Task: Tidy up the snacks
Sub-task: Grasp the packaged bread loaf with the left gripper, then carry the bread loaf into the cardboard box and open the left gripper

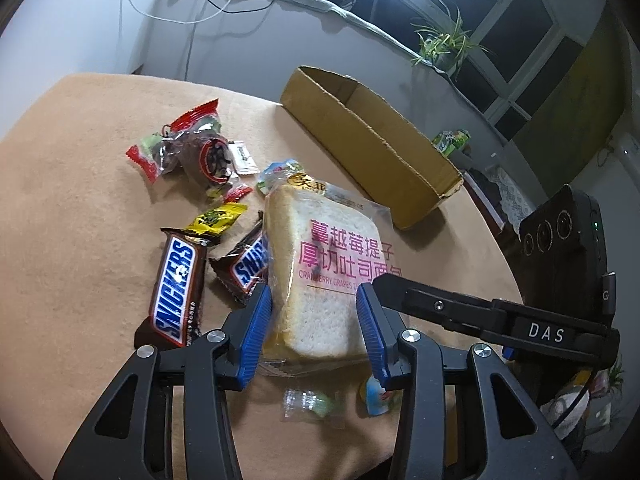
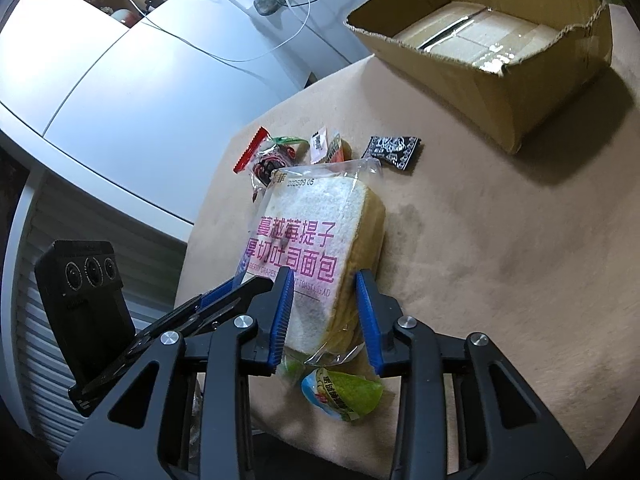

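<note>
A bagged thick-sliced toast loaf [image 1: 320, 264] with pink print is raised above the tan table. My left gripper [image 1: 316, 320] is shut on its near end, blue pads on both sides. My right gripper [image 2: 324, 312] is shut on the same loaf [image 2: 316, 248] from the other side. Two Snickers bars [image 1: 178, 288] lie left of the loaf, with red-wrapped sweets [image 1: 192, 148] beyond. An open cardboard box [image 1: 368, 140] stands at the table's far side; in the right wrist view the box [image 2: 500, 52] is empty.
A yellow candy [image 1: 218, 220] and a small jelly cup [image 2: 340, 396] lie under the loaf. A black sachet [image 2: 394, 150] sits between the loaf and box. The table edge [image 2: 208, 216] drops off at left beside grey cabinets.
</note>
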`<act>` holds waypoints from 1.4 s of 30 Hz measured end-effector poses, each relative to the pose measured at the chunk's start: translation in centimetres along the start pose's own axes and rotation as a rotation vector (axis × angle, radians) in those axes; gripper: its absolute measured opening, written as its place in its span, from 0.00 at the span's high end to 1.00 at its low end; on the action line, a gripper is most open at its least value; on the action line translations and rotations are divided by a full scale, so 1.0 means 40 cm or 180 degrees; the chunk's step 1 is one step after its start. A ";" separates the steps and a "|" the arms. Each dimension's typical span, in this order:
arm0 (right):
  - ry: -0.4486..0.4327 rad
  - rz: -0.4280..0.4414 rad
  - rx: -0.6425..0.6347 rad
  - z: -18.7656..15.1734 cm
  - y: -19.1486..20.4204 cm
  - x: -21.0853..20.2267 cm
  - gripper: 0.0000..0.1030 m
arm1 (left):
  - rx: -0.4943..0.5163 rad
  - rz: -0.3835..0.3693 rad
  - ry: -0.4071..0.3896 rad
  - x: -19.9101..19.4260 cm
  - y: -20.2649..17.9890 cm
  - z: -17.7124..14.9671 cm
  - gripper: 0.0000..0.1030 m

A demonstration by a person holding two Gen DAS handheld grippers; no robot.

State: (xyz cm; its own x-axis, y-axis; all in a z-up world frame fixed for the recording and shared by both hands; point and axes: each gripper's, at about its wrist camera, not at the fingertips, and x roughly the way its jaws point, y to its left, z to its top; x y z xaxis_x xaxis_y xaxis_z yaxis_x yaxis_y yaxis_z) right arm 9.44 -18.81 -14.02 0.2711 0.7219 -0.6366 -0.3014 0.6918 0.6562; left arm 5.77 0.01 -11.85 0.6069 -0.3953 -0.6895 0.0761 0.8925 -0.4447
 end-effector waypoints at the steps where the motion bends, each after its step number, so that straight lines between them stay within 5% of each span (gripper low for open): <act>1: -0.0010 0.0001 -0.0006 0.001 0.001 -0.004 0.67 | 0.0016 0.0002 -0.0011 -0.003 -0.004 0.001 0.60; 18: -0.0332 -0.0085 -0.0181 0.079 0.015 -0.106 0.67 | 0.0279 -0.0062 -0.0223 -0.007 -0.096 0.080 0.60; 42: -0.0611 -0.0452 -0.0236 0.274 -0.070 -0.197 0.67 | 0.0599 -0.0177 -0.0273 0.130 -0.230 0.245 0.60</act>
State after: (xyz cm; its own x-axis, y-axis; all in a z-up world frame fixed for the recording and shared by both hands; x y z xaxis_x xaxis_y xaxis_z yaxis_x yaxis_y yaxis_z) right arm 18.18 -26.28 -6.39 0.4819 0.6120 -0.6271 -0.3122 0.7887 0.5297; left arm 16.00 -8.13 -5.74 0.6622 -0.4322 -0.6122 0.2528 0.8979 -0.3605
